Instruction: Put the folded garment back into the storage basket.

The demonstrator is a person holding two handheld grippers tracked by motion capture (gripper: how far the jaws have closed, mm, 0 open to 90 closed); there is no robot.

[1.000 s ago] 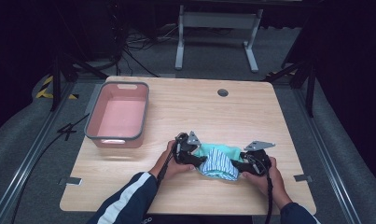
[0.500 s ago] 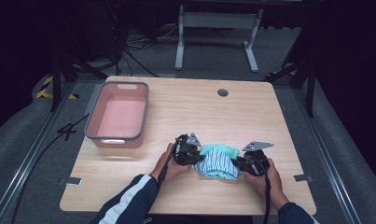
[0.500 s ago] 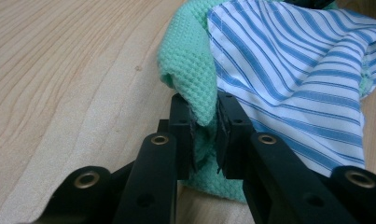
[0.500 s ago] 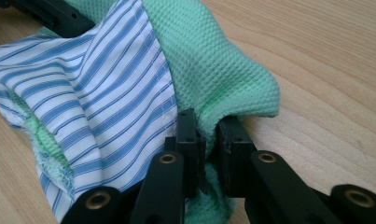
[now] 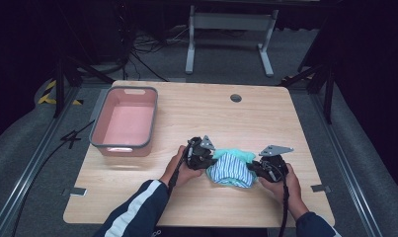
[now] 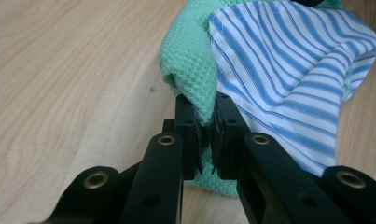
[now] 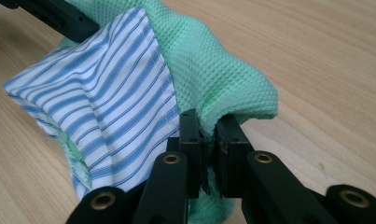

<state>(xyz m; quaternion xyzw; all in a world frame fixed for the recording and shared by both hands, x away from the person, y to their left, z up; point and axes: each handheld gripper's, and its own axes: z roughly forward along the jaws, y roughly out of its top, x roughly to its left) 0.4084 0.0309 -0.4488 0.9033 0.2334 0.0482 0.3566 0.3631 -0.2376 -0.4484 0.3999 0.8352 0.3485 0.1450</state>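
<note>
A cloth (image 5: 231, 168), green waffle weave on one face and blue-and-white stripes on the other, lies bunched on the wooden table (image 5: 206, 118) between both hands. My left gripper (image 5: 210, 161) is shut on its left edge; in the left gripper view the black jaws pinch the green fabric (image 6: 190, 79) beside the striped layer (image 6: 288, 79), with the gripper (image 6: 205, 128) closed tight. My right gripper (image 5: 253, 168) is shut on the right edge; in the right gripper view the gripper (image 7: 208, 140) clamps the green fold (image 7: 223, 79) next to the striped panel (image 7: 101, 93).
A pink bin (image 5: 125, 121) with a grey rim stands on the table's left part, nothing inside it. A round cable hole (image 5: 235, 98) sits near the far edge. Beyond the table are a metal stand (image 5: 228, 29) and dark floor.
Both grippers have drawn slightly closer together and a little forward, bunching the cloth more between them. Both stay shut on it.
</note>
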